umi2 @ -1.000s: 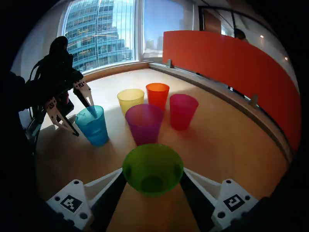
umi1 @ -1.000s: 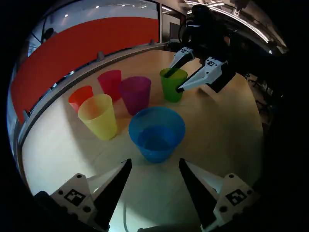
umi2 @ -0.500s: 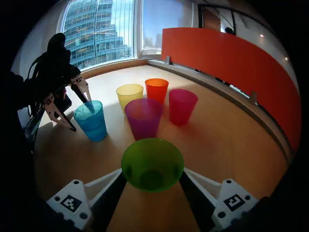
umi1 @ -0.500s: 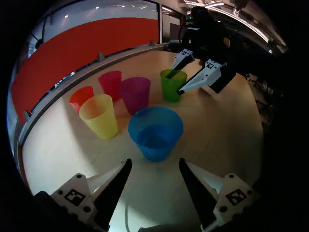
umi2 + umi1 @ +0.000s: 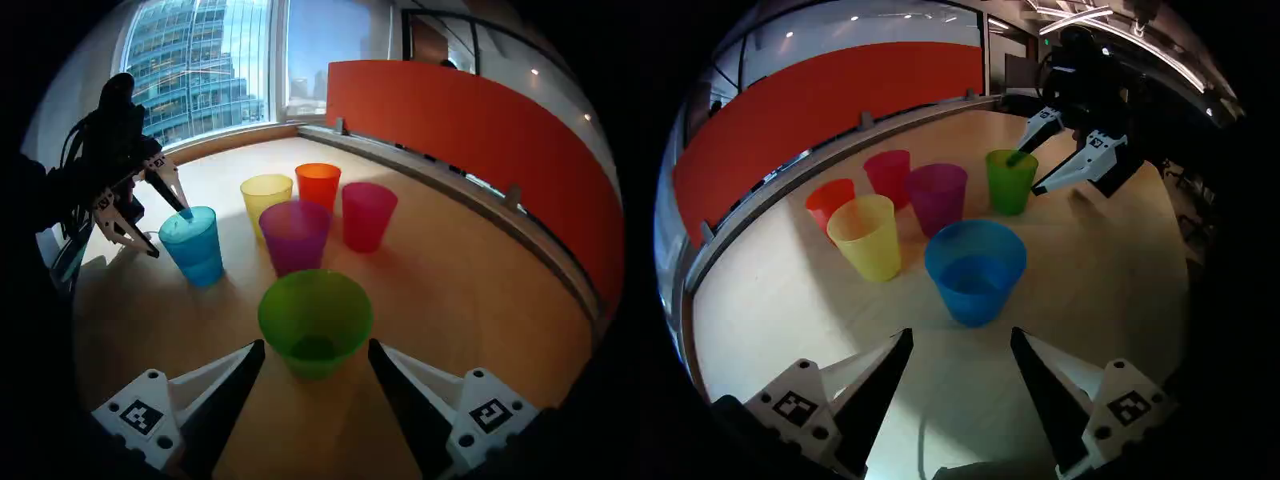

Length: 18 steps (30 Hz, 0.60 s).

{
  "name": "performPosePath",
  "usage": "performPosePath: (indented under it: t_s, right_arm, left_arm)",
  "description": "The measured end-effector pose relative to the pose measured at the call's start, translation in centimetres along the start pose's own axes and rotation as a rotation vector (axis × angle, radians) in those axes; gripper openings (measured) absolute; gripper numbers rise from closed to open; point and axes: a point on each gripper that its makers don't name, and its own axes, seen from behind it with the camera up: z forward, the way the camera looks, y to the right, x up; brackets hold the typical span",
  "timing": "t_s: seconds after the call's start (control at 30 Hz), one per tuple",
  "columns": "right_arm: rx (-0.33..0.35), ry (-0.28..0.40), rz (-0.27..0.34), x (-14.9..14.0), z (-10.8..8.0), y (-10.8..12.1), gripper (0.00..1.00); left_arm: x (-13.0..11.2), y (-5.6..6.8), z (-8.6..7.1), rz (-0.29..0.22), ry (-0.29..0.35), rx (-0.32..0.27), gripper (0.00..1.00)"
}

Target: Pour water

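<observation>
Pale wood table (image 5: pixel 1096 264) carries everything, with a long red partition (image 5: pixel 800 96) along its far edge. In the right gripper view a big window (image 5: pixel 200 72) with towers outside sits behind. Left gripper (image 5: pixel 961 334) is low over the table with its jaws spread wide. The blue cup (image 5: pixel 974 272) stands upright just ahead of the tips, not between them and not touched. From the right gripper view that gripper's two fingers flank the blue cup's near side, one tip up by the rim. Right gripper (image 5: pixel 316 346) is also spread. The green cup (image 5: pixel 315 320) is upright with its base between the tips and a gap on each side, so there is no pinch. In the left gripper view the same gripper straddles the green cup at the table's far side, held by a dark figure. The blue cup seems to hold some water low down. Whether the green cup holds any, cannot tell. Four other cups are clustered upright. Purple (image 5: pixel 937 196) is nearest both task cups, just beside the line from blue to green. Yellow (image 5: pixel 868 238) is left of blue. Orange (image 5: pixel 829 200) and pink (image 5: pixel 887 174) stand behind those, toward the partition. The cluster is tight, neighbours near or overlapping in view. Blue and green stand apart from each other.
</observation>
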Motion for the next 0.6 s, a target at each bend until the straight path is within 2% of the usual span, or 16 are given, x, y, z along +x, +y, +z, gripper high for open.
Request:
performPosePath:
  t_s: [0.6]
  right_arm:
    - [-0.116, 0.075, 0.073, -1.2, -5.5, 0.4, 1.00]
  left_arm:
    - [0.4, -2.3, -3.6, -0.116, 0.095, 0.155, 0.91]
